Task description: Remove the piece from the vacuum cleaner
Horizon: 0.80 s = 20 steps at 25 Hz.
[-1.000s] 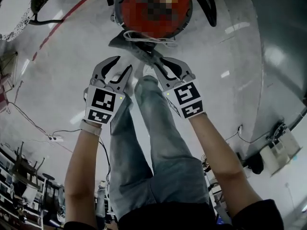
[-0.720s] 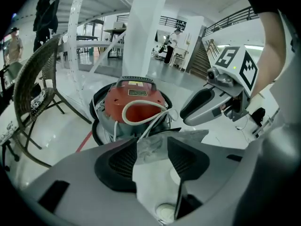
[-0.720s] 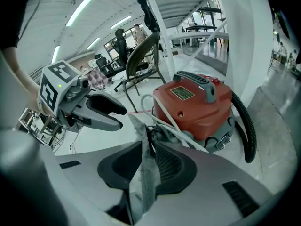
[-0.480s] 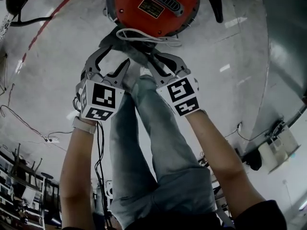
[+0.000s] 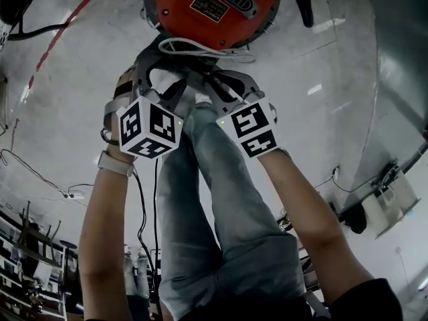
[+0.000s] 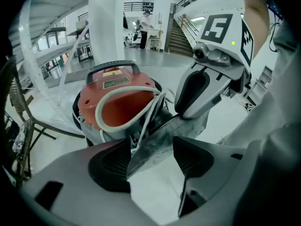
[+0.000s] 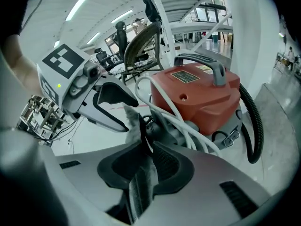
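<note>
Vacuum cleaner (image 7: 197, 98): red-orange canister body, black carry handle (image 7: 202, 60) and label plate on top, black ribbed hose (image 7: 254, 126) down one side, white cord (image 7: 174, 112) looped loosely over the near side. Sits upright on the floor.

Piece (image 6: 160, 142): flat, grey, dust-coated, tilted, sticking out from the vacuum's lower near side; can't tell if still attached. Right gripper (image 7: 143, 147) pinches one edge. Other edge lies between the left gripper (image 6: 150, 154) jaws, which have just been opening; pads not pressing it.

Glossy grey floor (image 5: 328, 112); red vacuum cleaner (image 5: 200, 15) standing.
</note>
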Motion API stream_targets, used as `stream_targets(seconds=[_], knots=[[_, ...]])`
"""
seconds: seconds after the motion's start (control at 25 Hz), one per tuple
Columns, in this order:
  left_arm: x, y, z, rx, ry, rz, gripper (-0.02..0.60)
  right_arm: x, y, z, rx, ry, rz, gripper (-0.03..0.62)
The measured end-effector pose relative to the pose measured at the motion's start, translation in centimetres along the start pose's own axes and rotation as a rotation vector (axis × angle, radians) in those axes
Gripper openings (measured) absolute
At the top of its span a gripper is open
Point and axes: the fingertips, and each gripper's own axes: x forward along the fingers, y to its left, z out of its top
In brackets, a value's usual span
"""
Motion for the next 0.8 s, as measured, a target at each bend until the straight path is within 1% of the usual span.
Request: stream_targets(seconds=[0.16,0.28,0.36,0.4,0.56,0.6,0.68,0.76,0.8], knots=[[0.9,-0.7,-0.4,0.046,0.033,-0.018,0.281,0.2,0.1,0.0,0.000,-0.005,0.001,0.092],[1.1,-0.6,-0.6,0.024,0.044,-0.026,0.279,0.3,0.3,0.0,-0.004,0.005,0.006,0.082],[1.1,-0.6,-0.8,0.012,0.056,-0.041,0.264,0.4,0.3,0.1,-0.013,0.011,0.011,0.074],[1.1,-0.7,-1.0,0.019,0.066,-0.047,0.253,0.4,0.3,0.1,-0.018,0.012,0.011,0.072],[1.3,-0.9,-1.7,0.106,0.112,-0.043,0.218,0.4,0.3,0.1,-0.033,0.008,0.010,0.064],[1.3,-1.0,-1.9,0.125,0.121,-0.035,0.208,0.4,0.4,0.1,-0.039,0.009,0.009,0.064],[1.5,-0.9,-2.1,0.147,0.132,-0.011,0.165,0.4,0.4,0.0,-0.051,0.012,0.007,0.061],[1.5,-0.6,-2.2,0.137,0.131,0.011,0.106,0.4,0.4,0.0,-0.053,0.013,0.007,0.060],[1.5,-0.6,-2.3,0.119,0.127,0.016,0.095,0.4,0.4,0.0,-0.052,0.014,0.006,0.060]])
